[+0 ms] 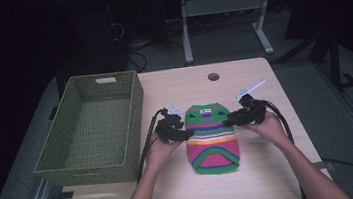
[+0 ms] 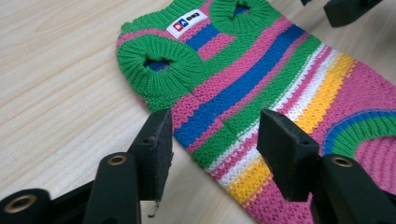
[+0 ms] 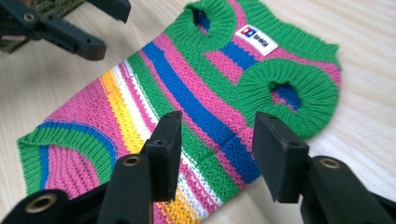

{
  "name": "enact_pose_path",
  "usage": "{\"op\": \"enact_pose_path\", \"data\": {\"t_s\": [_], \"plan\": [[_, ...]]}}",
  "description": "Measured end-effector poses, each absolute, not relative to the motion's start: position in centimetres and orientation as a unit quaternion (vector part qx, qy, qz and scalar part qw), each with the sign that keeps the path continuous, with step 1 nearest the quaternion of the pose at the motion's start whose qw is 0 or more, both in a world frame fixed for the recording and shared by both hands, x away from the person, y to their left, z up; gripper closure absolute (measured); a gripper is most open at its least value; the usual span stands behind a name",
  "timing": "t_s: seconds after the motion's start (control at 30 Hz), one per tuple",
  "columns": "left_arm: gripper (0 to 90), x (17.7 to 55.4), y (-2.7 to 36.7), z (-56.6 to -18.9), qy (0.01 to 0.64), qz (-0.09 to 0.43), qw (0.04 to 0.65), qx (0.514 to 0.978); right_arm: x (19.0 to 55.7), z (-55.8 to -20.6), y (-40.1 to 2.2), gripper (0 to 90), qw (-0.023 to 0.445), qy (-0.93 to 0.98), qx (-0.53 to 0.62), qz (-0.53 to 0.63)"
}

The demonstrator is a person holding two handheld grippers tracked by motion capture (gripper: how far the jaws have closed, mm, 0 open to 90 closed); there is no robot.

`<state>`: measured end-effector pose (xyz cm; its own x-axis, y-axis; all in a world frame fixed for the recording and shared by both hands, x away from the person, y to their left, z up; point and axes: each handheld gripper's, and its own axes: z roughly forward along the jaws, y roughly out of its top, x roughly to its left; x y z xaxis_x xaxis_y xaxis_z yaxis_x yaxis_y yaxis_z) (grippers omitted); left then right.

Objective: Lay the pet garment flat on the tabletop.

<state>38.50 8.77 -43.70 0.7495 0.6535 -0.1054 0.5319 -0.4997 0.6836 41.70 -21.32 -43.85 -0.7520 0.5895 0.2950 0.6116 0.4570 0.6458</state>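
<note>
A small striped knitted sweater (image 1: 212, 138) in green, pink, blue, white and yellow lies flat on the wooden table (image 1: 173, 87), neck end away from the person. My left gripper (image 1: 184, 134) is at the sweater's left edge, jaws open. In the left gripper view the sweater (image 2: 261, 79) has its edge between the open jaws of the left gripper (image 2: 214, 147). My right gripper (image 1: 228, 121) is at the sweater's right edge, also open. The right gripper view shows the right gripper (image 3: 215, 151) straddling the striped edge of the sweater (image 3: 187, 98), with the other gripper (image 3: 60, 28) beyond.
A green woven basket (image 1: 92, 129) stands empty on the table's left side, close to the left hand. A round cable hole (image 1: 213, 76) sits near the table's far edge. Bare tabletop lies in front of and to the right of the sweater.
</note>
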Motion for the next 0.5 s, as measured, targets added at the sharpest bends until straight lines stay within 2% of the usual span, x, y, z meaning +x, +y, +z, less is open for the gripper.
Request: {"op": "enact_pose_path", "data": {"t_s": [0.5], "plan": [[32.6, 37.1, 9.2, -43.5, 0.344, 0.095, 0.370, 0.858, 40.2, -42.4, -22.5, 41.1, 0.005, -0.857, -0.342, -0.386]]}}
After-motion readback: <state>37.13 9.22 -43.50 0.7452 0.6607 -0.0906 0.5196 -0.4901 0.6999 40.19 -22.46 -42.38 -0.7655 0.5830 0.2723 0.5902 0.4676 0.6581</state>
